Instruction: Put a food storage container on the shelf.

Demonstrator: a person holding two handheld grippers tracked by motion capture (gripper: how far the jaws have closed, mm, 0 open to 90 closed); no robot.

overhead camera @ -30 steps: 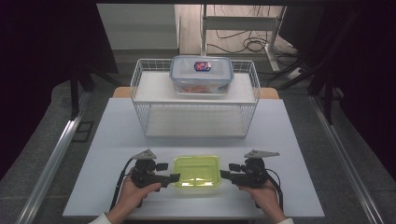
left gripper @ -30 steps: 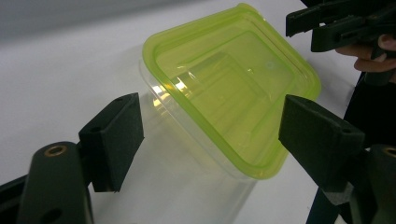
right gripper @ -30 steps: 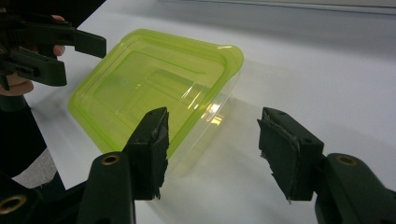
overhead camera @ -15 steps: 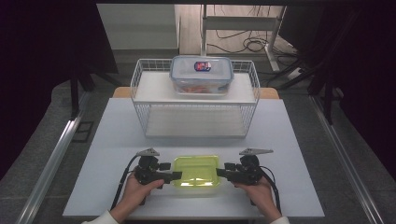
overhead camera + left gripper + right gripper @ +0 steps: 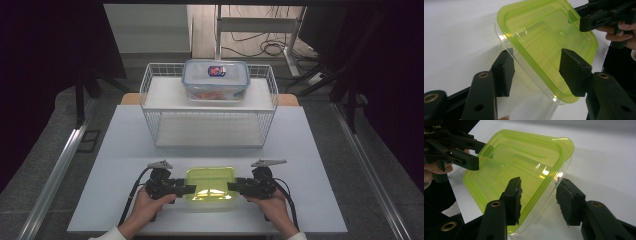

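A clear container with a green lid (image 5: pixel 210 187) sits near the front edge of the white table (image 5: pixel 320 165), squarely between my two grippers. My left gripper (image 5: pixel 186 189) straddles its left end and my right gripper (image 5: pixel 235 188) its right end. In the left gripper view the jaws stand one over the lid (image 5: pixel 544 42) and one beside the clear wall below the rim; they have just been closing, with the rim between them, yet a gap remains on both sides and nothing is pinched. The right gripper view tells the same: jaws half spread about the lid's edge (image 5: pixel 524 167), just closing, pads not pressing. I judge the approach done and the grasp under way; the lift or lid removal is all ahead. Behind, well apart, a white wire basket (image 5: pixel 150 95) stands across the table's far side, bearing a second clear container with a blue-rimmed lid (image 5: pixel 216 80) on its top shelf, untouched.
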